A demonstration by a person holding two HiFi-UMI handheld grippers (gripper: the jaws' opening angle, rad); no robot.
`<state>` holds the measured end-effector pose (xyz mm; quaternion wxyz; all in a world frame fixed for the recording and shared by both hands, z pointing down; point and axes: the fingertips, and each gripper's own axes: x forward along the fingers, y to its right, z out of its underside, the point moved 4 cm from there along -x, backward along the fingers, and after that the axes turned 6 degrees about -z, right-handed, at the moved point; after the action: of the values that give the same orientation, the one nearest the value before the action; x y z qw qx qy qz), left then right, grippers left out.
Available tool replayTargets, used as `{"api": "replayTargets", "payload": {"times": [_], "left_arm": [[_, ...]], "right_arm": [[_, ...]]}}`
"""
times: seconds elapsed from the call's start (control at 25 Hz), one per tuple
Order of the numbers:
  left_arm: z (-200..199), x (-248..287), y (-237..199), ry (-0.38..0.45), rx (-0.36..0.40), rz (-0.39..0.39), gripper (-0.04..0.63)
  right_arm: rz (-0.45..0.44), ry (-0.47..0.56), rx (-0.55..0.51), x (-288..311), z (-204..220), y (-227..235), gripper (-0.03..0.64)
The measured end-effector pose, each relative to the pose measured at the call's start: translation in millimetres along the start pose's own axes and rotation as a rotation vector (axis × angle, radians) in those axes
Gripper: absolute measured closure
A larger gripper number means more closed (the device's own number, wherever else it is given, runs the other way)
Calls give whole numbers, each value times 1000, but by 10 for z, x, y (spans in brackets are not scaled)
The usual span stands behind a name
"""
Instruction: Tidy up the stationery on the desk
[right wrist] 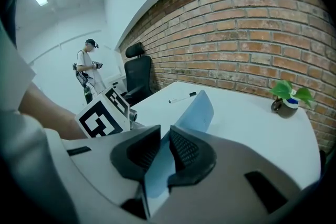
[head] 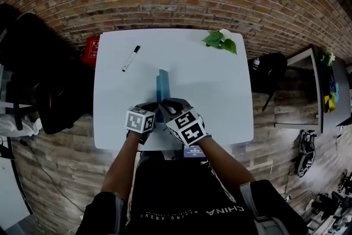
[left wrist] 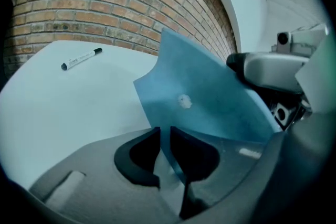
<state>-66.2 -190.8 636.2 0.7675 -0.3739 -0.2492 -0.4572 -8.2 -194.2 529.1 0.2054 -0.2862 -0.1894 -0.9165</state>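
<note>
White desk (head: pixel 220 96) against a brick wall, black office chair (right wrist: pixel 137 73) at its far side. Both forearms reach in over the near edge, grippers side by side and angled down. Left gripper (left wrist: pixel 165 136) jaws are clamped on the near edge of a blue sheet (head: pixel 162 85). Right gripper (right wrist: pixel 164 147) jaws pinch the same sheet just beside it. The sheet stands on edge, mid-desk. A marker pen (head: pixel 131 58) lies far left and a potted plant (head: pixel 221 40) sits at the far right corner, both well apart from the sheet.
</note>
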Motion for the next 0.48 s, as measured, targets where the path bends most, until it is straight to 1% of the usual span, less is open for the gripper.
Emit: {"api": "replayTargets", "payload": {"times": [0.08, 0.24, 0.32, 0.48], "left_arm": [[-22, -22, -29, 20, -52, 31, 528], [-129, -162, -142, 84, -128, 40, 528], [-255, -275, -194, 126, -149, 51, 528], [-595, -479, -209, 188, -172, 110, 521]], "right_arm": [[-2, 0, -2, 7, -5, 2, 554], [-10, 0, -5, 28, -3, -19, 554], [-11, 0, -4, 38, -1, -26, 554], [-15, 0, -2, 59, -3, -31, 555]]}}
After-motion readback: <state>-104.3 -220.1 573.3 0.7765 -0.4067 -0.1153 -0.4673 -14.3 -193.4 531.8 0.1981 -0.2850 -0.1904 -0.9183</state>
